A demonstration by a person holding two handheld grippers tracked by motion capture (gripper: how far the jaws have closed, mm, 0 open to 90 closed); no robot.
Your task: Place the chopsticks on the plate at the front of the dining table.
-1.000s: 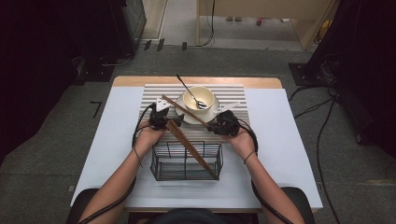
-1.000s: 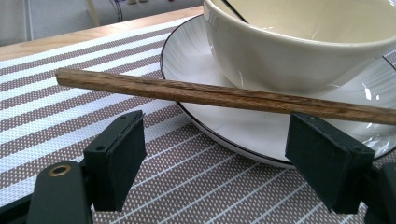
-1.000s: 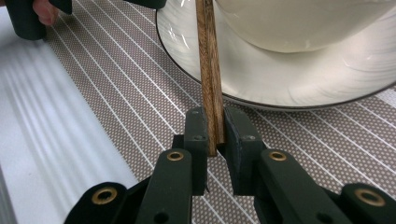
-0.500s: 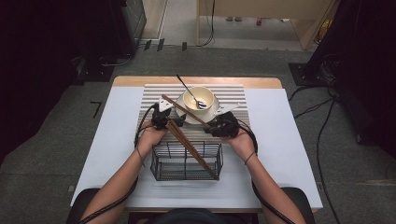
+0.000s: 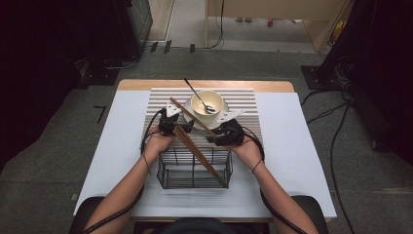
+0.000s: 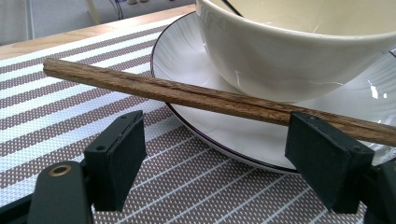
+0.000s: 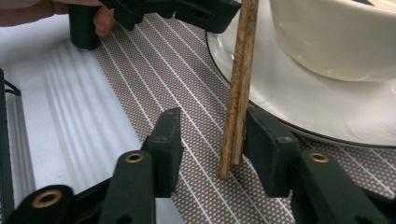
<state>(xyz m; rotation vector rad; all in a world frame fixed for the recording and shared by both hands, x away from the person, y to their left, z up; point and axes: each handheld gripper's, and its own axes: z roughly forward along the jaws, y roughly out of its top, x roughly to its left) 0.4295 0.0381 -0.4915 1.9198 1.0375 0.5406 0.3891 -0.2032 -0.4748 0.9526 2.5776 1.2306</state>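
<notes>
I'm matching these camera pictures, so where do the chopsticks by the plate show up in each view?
High view: chopsticks slant left of centre, across the plate's left rim.
Left gripper view: lying across the middle, left to right.
Right gripper view: upright, just right of centre.
Shared landmark: the dark-rimmed white plate.

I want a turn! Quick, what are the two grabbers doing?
Left gripper: open, chopstick lying past its jaws.
Right gripper: open, jaws just widened, chopsticks between them.

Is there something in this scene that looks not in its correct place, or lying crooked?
Yes. One pair of chopsticks lies slanted across the saucer's rim beside the bowl, not in the wire basket, where another pair leans diagonally. The spoon rests in the bowl. Nothing looks spilled or broken.
</notes>
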